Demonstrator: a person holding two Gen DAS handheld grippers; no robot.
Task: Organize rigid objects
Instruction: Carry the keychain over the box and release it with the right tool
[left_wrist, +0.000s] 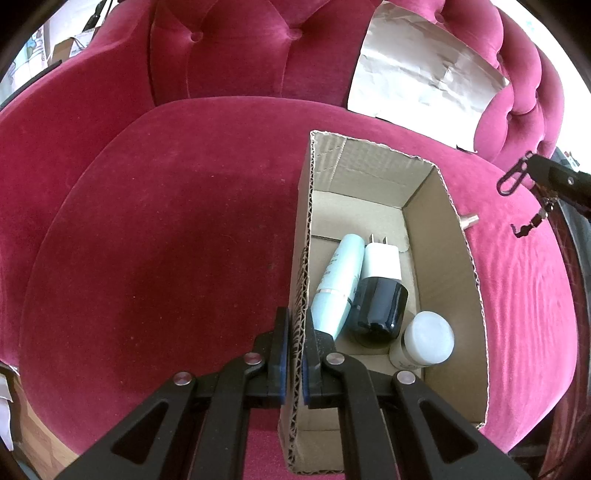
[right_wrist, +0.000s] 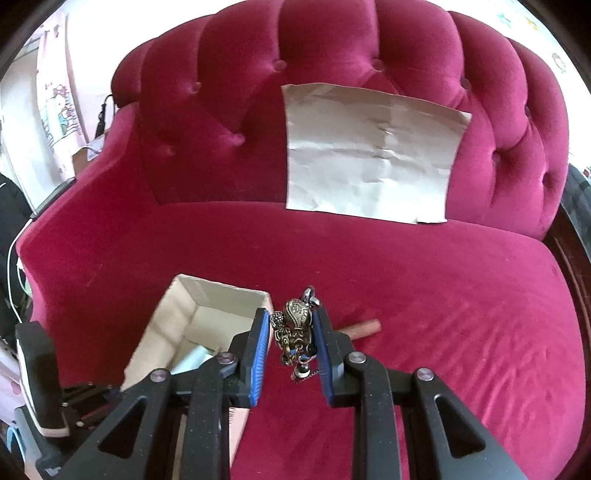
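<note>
An open cardboard box (left_wrist: 443, 229) sits on the red velvet sofa seat. My left gripper (left_wrist: 294, 332) is shut on the box's left wall, one finger outside and one inside. Inside lie a pale blue tube (left_wrist: 338, 282), a white charger plug (left_wrist: 380, 262), a black bottle (left_wrist: 380, 310) and a white-capped bottle (left_wrist: 424, 343). My right gripper (right_wrist: 290, 332) is shut on an ornate bronze keychain (right_wrist: 295, 325), lifted above the seat just right of the box (right_wrist: 173, 325). Its clasp and dangling chain (left_wrist: 515, 181) show at the right edge of the left wrist view. A small brown tube (right_wrist: 364, 328) lies on the seat beyond.
A crumpled sheet of paper (right_wrist: 369, 155) leans against the tufted backrest. The sofa's left armrest (right_wrist: 85, 206) rises beside the box. A dark wooden frame edge (right_wrist: 576, 266) runs along the sofa's right side. Clutter (right_wrist: 37, 369) stands at the lower left.
</note>
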